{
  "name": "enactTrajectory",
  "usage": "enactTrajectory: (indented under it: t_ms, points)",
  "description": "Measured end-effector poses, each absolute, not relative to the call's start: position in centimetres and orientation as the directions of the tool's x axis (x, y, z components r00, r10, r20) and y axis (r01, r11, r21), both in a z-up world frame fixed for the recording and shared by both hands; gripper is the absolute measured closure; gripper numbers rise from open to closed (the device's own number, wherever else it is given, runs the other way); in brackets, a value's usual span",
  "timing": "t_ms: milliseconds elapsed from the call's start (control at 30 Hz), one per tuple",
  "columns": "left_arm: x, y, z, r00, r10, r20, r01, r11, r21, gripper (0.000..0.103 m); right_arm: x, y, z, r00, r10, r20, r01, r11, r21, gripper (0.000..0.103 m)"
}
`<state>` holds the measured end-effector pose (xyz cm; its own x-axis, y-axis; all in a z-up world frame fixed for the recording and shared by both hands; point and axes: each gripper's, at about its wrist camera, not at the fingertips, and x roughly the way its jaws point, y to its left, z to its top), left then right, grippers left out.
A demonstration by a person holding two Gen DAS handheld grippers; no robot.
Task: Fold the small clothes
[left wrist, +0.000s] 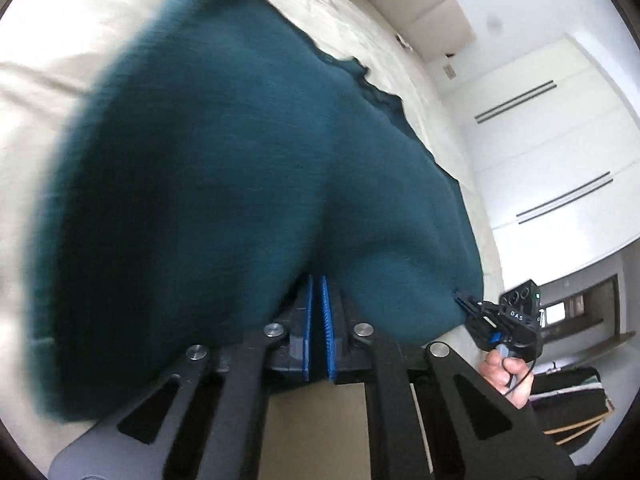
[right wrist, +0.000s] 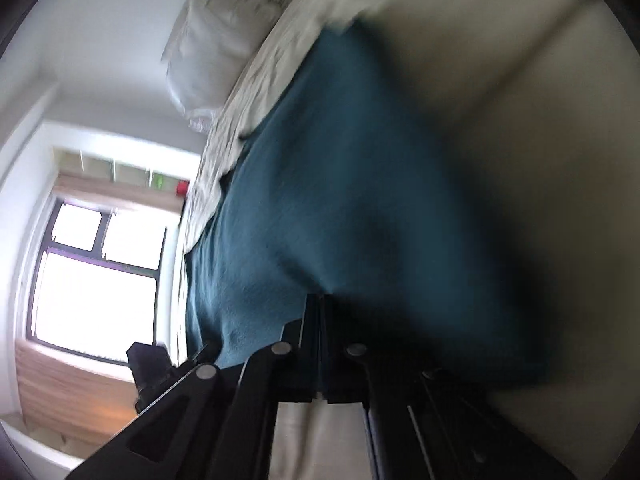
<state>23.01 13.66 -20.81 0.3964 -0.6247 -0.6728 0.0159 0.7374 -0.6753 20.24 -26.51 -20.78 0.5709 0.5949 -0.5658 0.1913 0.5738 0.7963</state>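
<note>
Teal knit garment (left wrist: 224, 168) pinched by left gripper (left wrist: 318, 284) and right gripper (right wrist: 322, 300).

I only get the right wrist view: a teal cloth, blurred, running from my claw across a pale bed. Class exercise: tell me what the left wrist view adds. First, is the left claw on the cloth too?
Observer: Yes. The left claw is shut on the teal cloth, its blue pads pressed together with fabric draping over them.
Operator: Can you see my right claw from there?
Observer: Yes, the right claw pinches the cloth's far edge, with the hand on its grip.
Operator: What lies behind the cloth?
Observer: The cream bed sheet, then white cabinet doors.
</note>
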Motion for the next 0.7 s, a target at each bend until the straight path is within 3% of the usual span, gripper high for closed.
enactTrajectory:
  t_ms: [167, 200, 300, 433, 700]
  points:
    - [21.7, 16.5, -20.2, 0.422, -0.594, -0.685, -0.03, 0.746, -0.666, 0.095, 17.6, -31.2, -18.7, 0.635, 0.496, -0.592, 0.227, 0.613, 0.757, 0.1]
    - [21.3, 17.1, -19.6, 0.434, -0.572, -0.696, -0.039, 0.76, -0.649, 0.095, 17.3, -31.5, -18.1, 0.642, 0.484, -0.594, 0.226, 0.622, 0.75, 0.09]
    - [20.7, 18.5, -17.6, 0.486, -0.479, -0.731, -0.067, 0.813, -0.578, 0.095, 17.1, -32.2, -15.4, 0.69, 0.422, -0.589, 0.204, 0.667, 0.716, 0.046]
    - [20.5, 20.1, -14.8, 0.582, -0.416, -0.699, -0.069, 0.831, -0.552, 0.095, 16.9, -32.3, -13.4, 0.736, 0.377, -0.563, 0.176, 0.697, 0.696, 0.044]
    - [23.8, 16.3, -13.6, 0.594, -0.57, -0.568, 0.054, 0.733, -0.678, 0.095, 20.4, -27.7, -13.9, 0.694, 0.559, -0.454, 0.064, 0.58, 0.812, 0.044]
